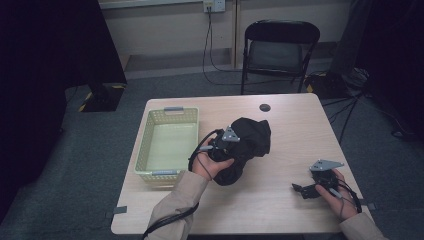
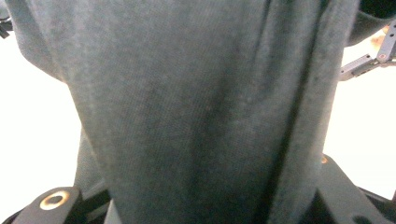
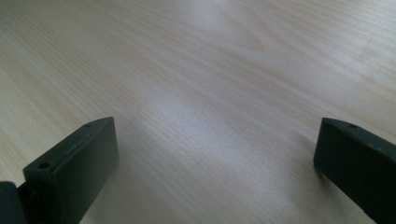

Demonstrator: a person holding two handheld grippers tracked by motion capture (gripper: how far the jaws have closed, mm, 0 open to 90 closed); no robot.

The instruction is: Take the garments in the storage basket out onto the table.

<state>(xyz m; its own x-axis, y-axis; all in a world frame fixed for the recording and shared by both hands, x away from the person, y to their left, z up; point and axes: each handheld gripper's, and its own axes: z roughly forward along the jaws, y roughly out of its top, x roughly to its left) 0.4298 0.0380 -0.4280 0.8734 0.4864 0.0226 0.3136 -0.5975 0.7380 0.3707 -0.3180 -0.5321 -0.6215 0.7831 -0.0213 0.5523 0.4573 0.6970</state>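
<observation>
A crumpled black cloth [image 1: 250, 142] lies bunched at the middle of the wooden table [image 1: 280, 210]. My left gripper [image 1: 231, 150] is pushed into its left side and shut on a thick fold of it. In the left gripper view the dark grey fabric [image 2: 196, 112] hangs between the jaws. My right gripper [image 1: 302, 190] rests low near the table's front right corner, pointing left. In the right gripper view it [image 3: 215, 158] stands open over bare wood [image 3: 187, 70], with nothing between its fingers.
A pale yellow-green plastic basket [image 1: 145, 145] stands on the table's left side, just left of the cloth, with nothing in it. A small round black cap [image 1: 265, 107] sits near the far edge. A black folding chair [image 1: 280, 47] stands behind the table.
</observation>
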